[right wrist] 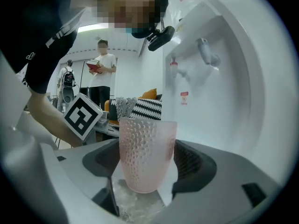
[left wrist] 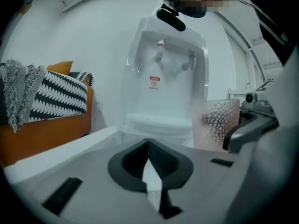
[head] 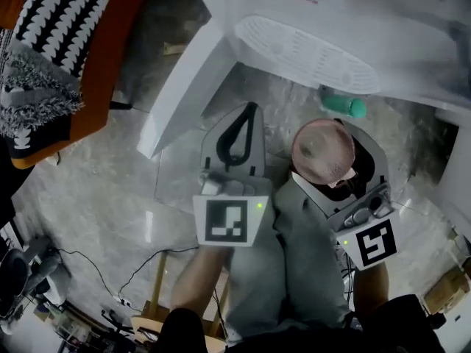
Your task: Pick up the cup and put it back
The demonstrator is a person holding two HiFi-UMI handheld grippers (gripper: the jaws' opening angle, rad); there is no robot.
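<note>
Marbled floor (head: 103,197) spreads before a white water dispenser (left wrist: 166,78). The right gripper (right wrist: 147,160) has its fingers clamped on the upright pink cup (right wrist: 145,143), held clear of the floor near the dispenser. The left gripper (left wrist: 149,148) has its fingers together, with nothing between them.

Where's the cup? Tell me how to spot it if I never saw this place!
Find the big white water dispenser with two taps. Right in front of it, the right gripper is shut on the cup, held upright. It is the only pink, see-through thing, dotted with little bumps; the left gripper beside it holds nothing.
</note>
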